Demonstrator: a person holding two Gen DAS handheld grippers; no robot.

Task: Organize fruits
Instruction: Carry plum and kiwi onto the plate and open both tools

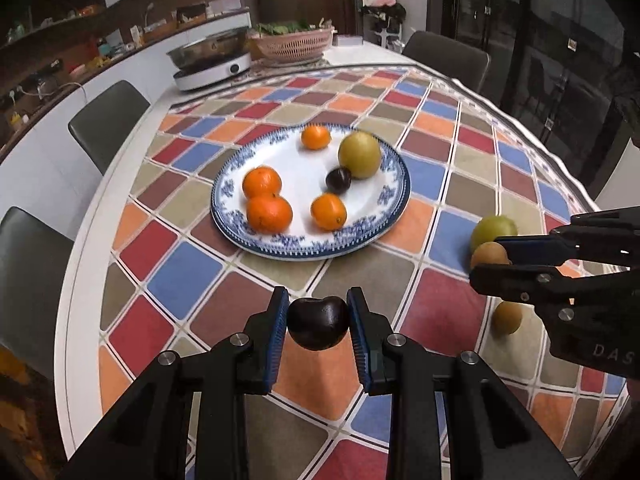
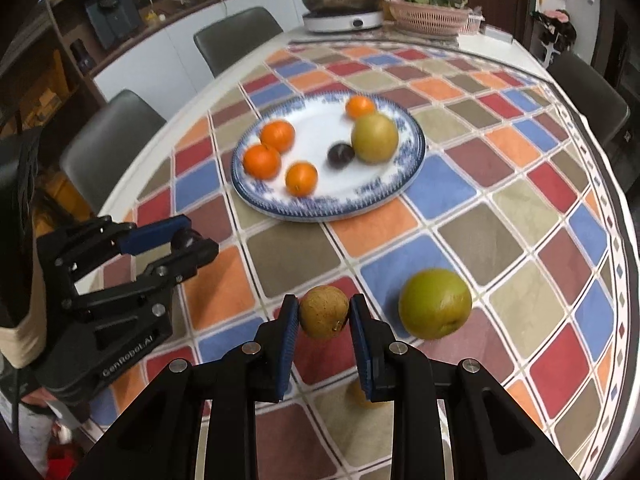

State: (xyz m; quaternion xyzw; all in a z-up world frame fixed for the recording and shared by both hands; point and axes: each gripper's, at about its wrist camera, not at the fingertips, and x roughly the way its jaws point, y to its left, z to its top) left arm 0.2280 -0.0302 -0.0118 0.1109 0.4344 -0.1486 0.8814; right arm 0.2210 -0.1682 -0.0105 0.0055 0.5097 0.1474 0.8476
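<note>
From my left wrist view, my left hand-held gripper is pinching a dark plum just above the checkered cloth on the desk, with the blue-rimmed plate ahead carrying four oranges, a green pear and a second dark plum. Only the right wrist view shows my right hand-held gripper closed on a brown kiwi, and a loose green pear in full beside it on the cloth. The left view alone shows another brown kiwi clearly, lying on the cloth below the right gripper.
</note>
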